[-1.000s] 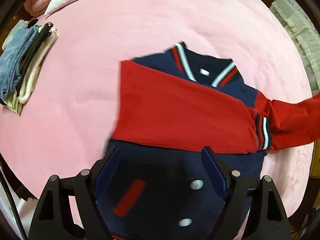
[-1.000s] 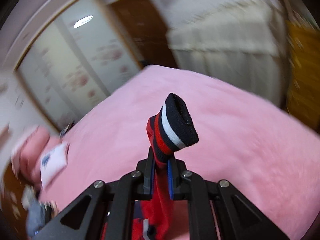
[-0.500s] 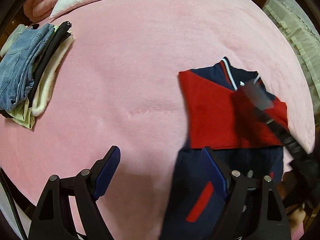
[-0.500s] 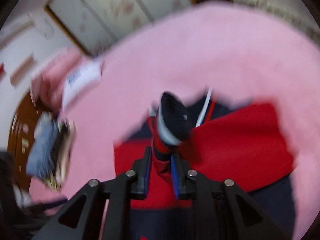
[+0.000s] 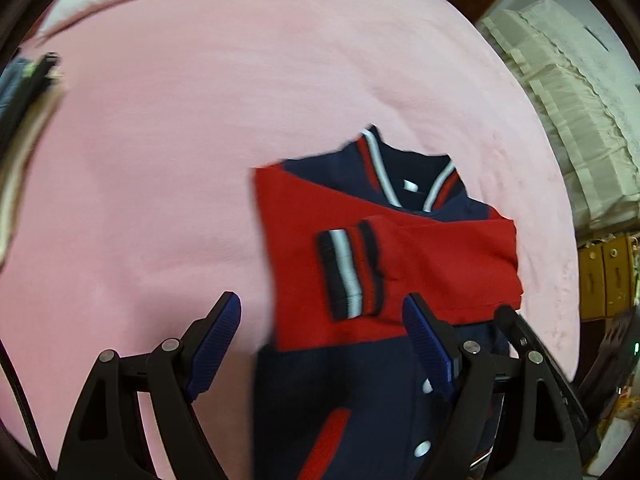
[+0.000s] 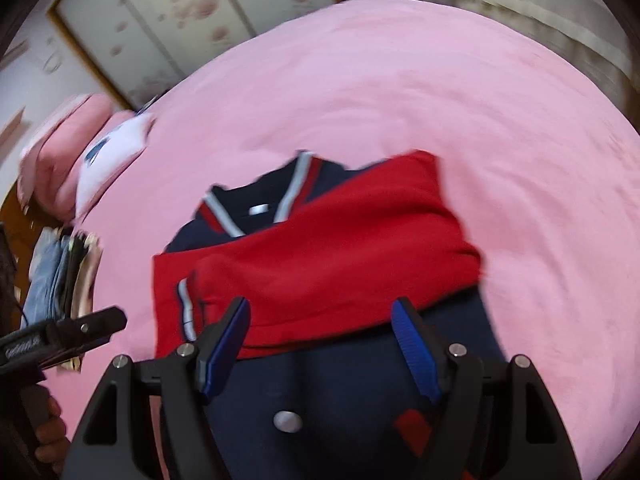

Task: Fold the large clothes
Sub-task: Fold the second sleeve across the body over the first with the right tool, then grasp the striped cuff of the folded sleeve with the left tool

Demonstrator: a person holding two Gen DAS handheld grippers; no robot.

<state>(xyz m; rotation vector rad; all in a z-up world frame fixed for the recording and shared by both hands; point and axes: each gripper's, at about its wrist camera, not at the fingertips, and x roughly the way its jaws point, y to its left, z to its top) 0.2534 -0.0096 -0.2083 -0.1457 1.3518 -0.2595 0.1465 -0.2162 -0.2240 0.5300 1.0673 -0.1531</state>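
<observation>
On the pink bed (image 5: 200,140) lies the navy jacket (image 5: 340,392), both red sleeves (image 5: 440,256) crossed over its chest. The right gripper (image 6: 320,344) has just been opening its jaws, nothing between them; the left gripper (image 5: 324,340) hovers open-jawed, empty. Sleeve-folding looks done; next, I judge, both must grasp the hem and fold upward.

Jacket (image 5: 360,380) lies flat on the bed (image 5: 180,160), collar (image 5: 404,176) at the far end. Both sleeves are folded across the chest, one on top of the other, the top cuff (image 5: 348,270) pointing left in the left wrist view. Clothes stack (image 6: 60,264) sits at the bed's far left edge, pillow (image 6: 108,164) beyond it. Left tongs (image 5: 322,344) over the jacket's left edge, right tongs (image 6: 320,344) over its middle.
</observation>
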